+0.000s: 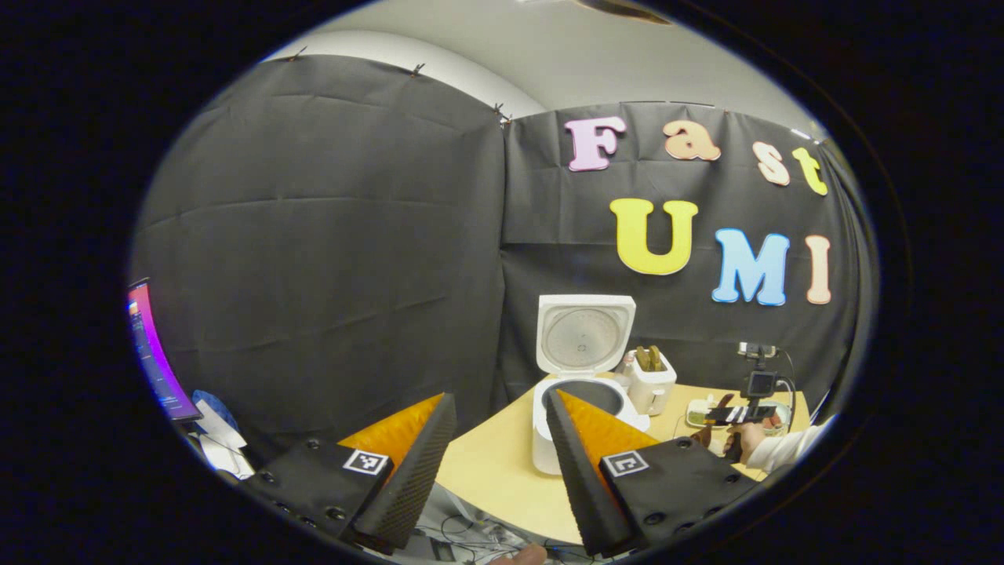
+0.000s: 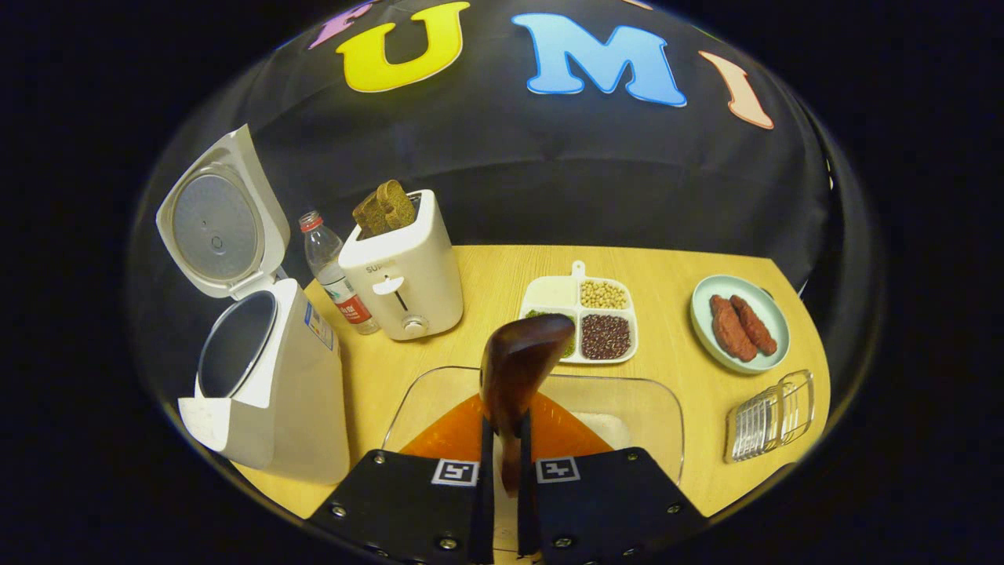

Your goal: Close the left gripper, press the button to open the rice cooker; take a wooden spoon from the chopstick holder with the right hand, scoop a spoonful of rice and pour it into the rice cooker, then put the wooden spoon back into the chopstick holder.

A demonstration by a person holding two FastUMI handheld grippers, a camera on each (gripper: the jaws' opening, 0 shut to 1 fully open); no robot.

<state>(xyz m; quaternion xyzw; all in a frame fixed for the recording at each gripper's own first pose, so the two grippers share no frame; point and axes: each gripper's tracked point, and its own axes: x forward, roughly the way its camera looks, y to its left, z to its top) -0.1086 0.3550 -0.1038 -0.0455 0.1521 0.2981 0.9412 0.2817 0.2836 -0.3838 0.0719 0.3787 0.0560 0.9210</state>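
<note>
The white rice cooker (image 1: 558,439) (image 2: 271,400) stands with its lid (image 2: 216,220) swung up and its dark inner pot exposed. My left gripper (image 1: 494,471) is open and holds nothing, back from the table's near edge with the cooker beyond its right finger. My right gripper (image 2: 504,463) is shut on the handle of a dark wooden spoon (image 2: 522,365), whose bowl points up and forward. It hangs over a clear container (image 2: 643,392) with white rice (image 2: 608,428) at the bottom. In the left gripper view the right gripper (image 1: 737,414) shows far off, held by a hand.
On the wooden table (image 2: 486,275), a white toaster (image 2: 404,275) with bread and a water bottle (image 2: 333,275) stand right of the cooker. Farther right are a divided dish of beans (image 2: 584,314), a plate with sausages (image 2: 737,322) and a clear ribbed holder (image 2: 773,424).
</note>
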